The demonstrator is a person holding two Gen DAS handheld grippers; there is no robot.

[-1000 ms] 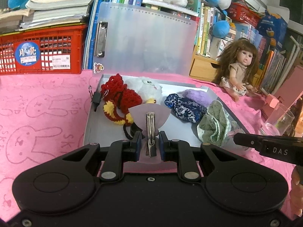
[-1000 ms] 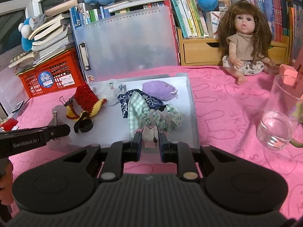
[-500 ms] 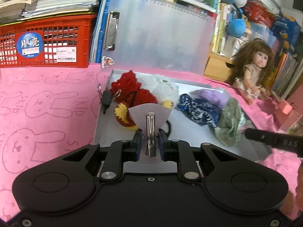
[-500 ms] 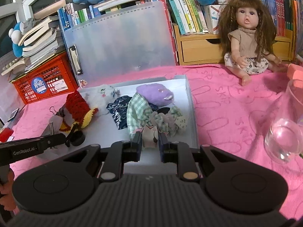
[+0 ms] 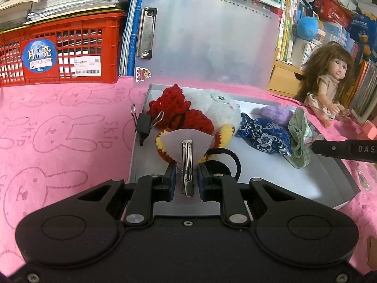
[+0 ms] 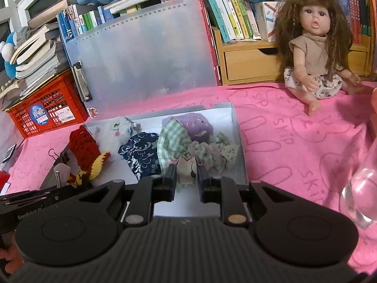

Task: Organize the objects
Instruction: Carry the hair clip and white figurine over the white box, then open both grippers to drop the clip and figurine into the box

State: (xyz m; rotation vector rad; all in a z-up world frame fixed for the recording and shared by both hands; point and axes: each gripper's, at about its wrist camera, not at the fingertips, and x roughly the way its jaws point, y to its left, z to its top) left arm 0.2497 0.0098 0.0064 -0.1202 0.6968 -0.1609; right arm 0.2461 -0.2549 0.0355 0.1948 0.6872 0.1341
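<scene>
Pinching the hair clip (image 5: pixel 187 162) tight in my left gripper (image 5: pixel 186 181), I keep it over the tray (image 5: pixel 278 184) at 12 o'clock; my right gripper (image 6: pixel 186 180) squeezes the scrunchie (image 6: pixel 207 152).

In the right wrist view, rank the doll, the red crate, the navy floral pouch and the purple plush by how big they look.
Largest to smallest as they look:
1. doll
2. red crate, though it sits farther back and is partly hidden
3. navy floral pouch
4. purple plush, partly hidden, close to the pouch, so unsure
</scene>
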